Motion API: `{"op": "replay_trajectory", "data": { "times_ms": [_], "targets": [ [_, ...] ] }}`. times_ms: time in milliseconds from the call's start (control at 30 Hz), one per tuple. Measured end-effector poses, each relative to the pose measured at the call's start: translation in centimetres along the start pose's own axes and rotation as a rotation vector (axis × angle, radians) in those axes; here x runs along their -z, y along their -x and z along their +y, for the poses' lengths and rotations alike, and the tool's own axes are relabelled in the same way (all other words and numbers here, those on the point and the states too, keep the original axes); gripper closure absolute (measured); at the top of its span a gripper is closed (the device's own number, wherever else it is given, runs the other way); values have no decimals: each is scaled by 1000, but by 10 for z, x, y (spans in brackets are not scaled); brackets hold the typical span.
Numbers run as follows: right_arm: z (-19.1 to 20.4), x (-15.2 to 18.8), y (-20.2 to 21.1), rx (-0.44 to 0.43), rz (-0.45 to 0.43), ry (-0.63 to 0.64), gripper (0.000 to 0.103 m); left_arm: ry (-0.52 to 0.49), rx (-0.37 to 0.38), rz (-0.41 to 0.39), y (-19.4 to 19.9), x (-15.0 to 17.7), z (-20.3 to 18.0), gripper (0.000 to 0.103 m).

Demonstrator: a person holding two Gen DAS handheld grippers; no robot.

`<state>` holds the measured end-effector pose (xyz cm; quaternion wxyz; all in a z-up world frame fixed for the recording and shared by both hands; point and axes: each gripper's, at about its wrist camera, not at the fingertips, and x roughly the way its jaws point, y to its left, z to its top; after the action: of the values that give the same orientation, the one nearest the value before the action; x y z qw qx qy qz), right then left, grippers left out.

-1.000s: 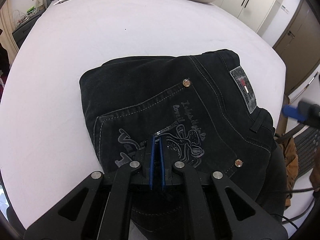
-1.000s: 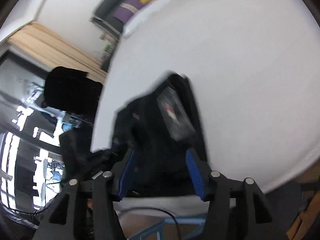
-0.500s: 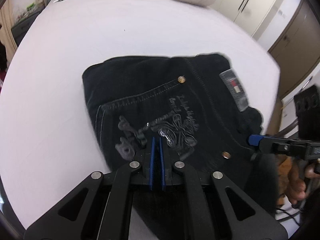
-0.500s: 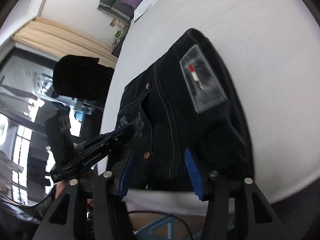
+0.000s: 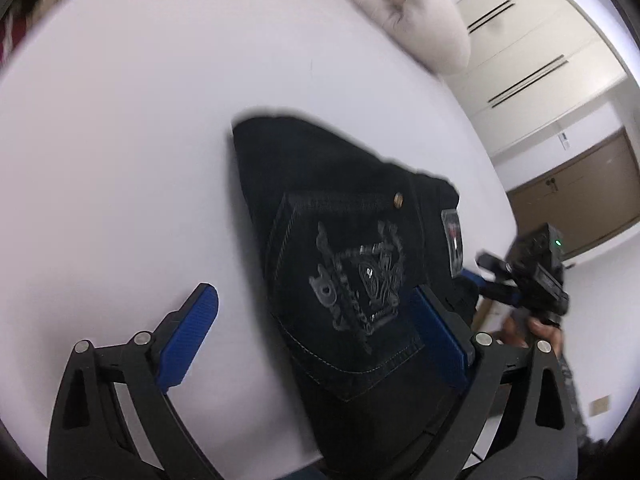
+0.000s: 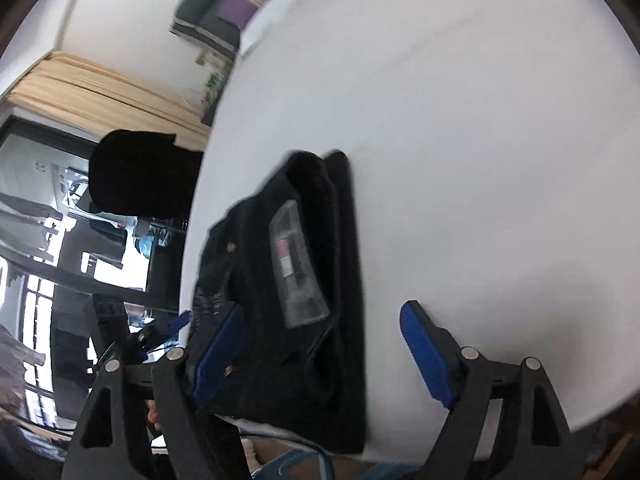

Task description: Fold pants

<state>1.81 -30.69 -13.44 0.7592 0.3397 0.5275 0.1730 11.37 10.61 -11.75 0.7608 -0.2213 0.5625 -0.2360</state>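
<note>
Both your left gripper (image 5: 314, 322) and right gripper (image 6: 322, 344) are spread wide over the folded black pants (image 5: 344, 248) on the white bed (image 5: 120, 140), a beige pillow (image 5: 404, 12) beyond.

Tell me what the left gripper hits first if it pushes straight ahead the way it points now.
Most likely the folded black pants. The left gripper is open, and the back pocket lies right ahead between its fingers. Beyond that is only white bed. Blur leaves its height above the fabric unclear.

Left wrist view close over bed (image 5: 120, 120), right wrist view likewise, both sharing folded pants (image 5: 340, 240)
</note>
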Motion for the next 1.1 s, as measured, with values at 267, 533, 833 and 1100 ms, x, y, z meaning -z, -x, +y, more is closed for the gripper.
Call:
{"op": "replay_trajectory", "data": {
  "times_ms": [267,533,833,1100],
  "targets": [
    [15,-17,-34,-9,49,-4,27,11,34,101,-36,-20,-2,42],
    [59,-13,-35,160,55,87,82,1,29,108,-26,-32,-6,79],
    [169,-90,-53,96,-17,283,83,-169,-33,-95,64,-132,-12,81],
    [211,-189,-162,4,-2,287,83,-150,-134,-189,76,-230,62,81]
  ]
}}
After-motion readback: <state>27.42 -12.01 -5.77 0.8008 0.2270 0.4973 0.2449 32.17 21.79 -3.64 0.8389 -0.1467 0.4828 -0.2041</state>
